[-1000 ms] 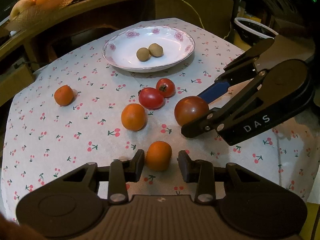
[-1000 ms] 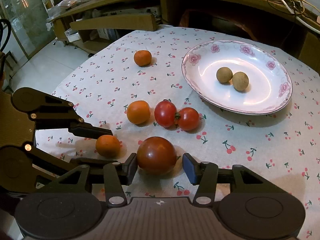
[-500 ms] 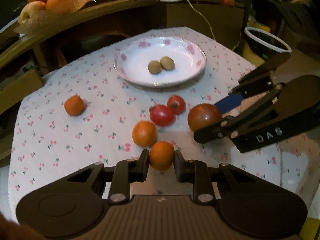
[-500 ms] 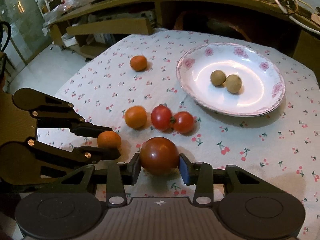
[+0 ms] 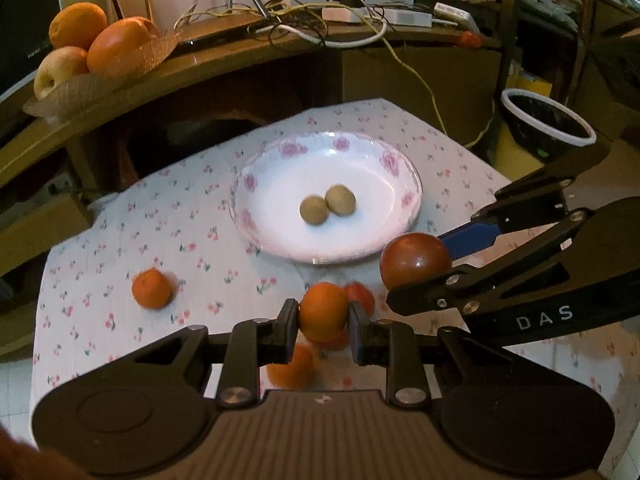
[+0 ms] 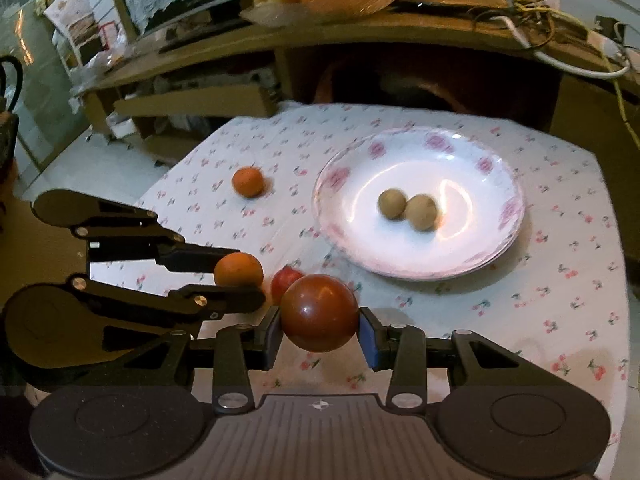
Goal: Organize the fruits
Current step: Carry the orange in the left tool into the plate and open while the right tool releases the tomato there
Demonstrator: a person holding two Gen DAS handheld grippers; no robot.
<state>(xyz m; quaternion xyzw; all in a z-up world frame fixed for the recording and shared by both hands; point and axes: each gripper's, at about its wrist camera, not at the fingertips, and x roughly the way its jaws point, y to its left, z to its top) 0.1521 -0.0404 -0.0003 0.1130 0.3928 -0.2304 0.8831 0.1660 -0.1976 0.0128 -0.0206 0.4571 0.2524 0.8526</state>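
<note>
My left gripper (image 5: pixel 323 326) is shut on a small orange tangerine (image 5: pixel 323 311), lifted off the cherry-print cloth. My right gripper (image 6: pixel 320 330) is shut on a large dark red tomato (image 6: pixel 319 312), also held above the table. Each gripper shows in the other's view, the tomato (image 5: pixel 414 266) on the right and the tangerine (image 6: pixel 238 270) on the left. The white flowered plate (image 5: pixel 404 178) lies beyond both and holds two small tan fruits (image 5: pixel 328 205). One tangerine (image 5: pixel 152 289) lies alone at the left, another (image 5: pixel 291 368) under my left fingers, and a red tomato (image 6: pixel 285 282) is partly hidden behind the held fruit.
A wooden shelf runs behind the table with a fruit dish (image 5: pixel 96 76) of oranges and an apple, and tangled cables (image 5: pixel 320 28). A dark bowl with a white rim (image 5: pixel 546 120) stands off the table's right side. Floor shows left of the table edge (image 6: pixel 168 168).
Both grippers closed on their fruit and lifted it off the cloth. The tangerine and the dark tomato now hang above the table, closer to the plate.
</note>
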